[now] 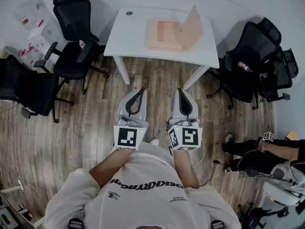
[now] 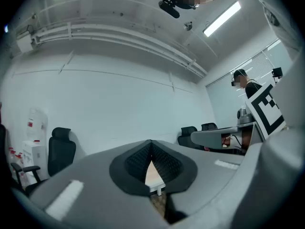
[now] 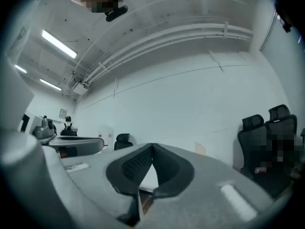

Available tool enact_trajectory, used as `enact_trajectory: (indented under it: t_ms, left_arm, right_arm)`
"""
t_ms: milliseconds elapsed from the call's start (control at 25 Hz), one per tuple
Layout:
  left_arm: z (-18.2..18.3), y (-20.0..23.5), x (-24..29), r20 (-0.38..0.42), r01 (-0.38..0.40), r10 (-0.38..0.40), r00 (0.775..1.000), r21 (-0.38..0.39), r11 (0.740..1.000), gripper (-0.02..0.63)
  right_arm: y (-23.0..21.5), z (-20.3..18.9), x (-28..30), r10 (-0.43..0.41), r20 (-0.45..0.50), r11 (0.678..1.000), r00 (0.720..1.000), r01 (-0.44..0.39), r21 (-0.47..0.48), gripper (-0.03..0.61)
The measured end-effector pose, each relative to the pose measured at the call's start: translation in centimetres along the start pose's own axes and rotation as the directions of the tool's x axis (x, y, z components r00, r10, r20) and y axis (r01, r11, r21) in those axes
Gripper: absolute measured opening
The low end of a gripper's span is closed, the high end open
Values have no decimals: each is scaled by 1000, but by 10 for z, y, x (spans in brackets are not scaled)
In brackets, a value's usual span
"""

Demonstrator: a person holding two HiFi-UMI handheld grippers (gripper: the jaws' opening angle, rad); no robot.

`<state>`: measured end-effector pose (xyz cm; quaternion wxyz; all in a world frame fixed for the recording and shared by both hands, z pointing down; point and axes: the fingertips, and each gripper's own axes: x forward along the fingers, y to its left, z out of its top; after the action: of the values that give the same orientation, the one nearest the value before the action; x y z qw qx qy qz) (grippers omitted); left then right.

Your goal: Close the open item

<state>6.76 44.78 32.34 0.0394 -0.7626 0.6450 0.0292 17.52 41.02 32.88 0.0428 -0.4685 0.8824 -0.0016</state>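
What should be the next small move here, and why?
Probably bring both grippers forward toward the white table, aiming at the raised lid of the open box. The left gripper and right gripper are both shut, empty, and held near the body over the floor, well short of the table, so neither can push the lid down yet.

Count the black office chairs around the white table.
4. Left of the white table: one black office chair by its corner, one at the far left edge. Right: one near the table, one partly hidden behind that. Others may be out of view.
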Motion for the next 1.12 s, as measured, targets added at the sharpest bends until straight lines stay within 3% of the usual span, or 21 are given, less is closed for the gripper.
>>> enact_trajectory:
  t_ms: [760, 960, 1120]
  left_arm:
    - [-16, -25, -16, -49, -19, 20, 999, 22, 1000, -6]
    - [-28, -18, -4, -33, -28, 28, 999, 13, 1000, -6]
    - [-39, -15, 21, -66, 7, -7, 998, -6, 1000, -6]
  right_arm:
    - [-14, -6, -23, 31, 4, 997, 1000, -31, 67, 0]
    - [-19, -14, -14, 28, -15, 997, 999, -27, 69, 0]
    - [-31, -27, 7, 9, -37, 997, 999, -6, 76, 0]
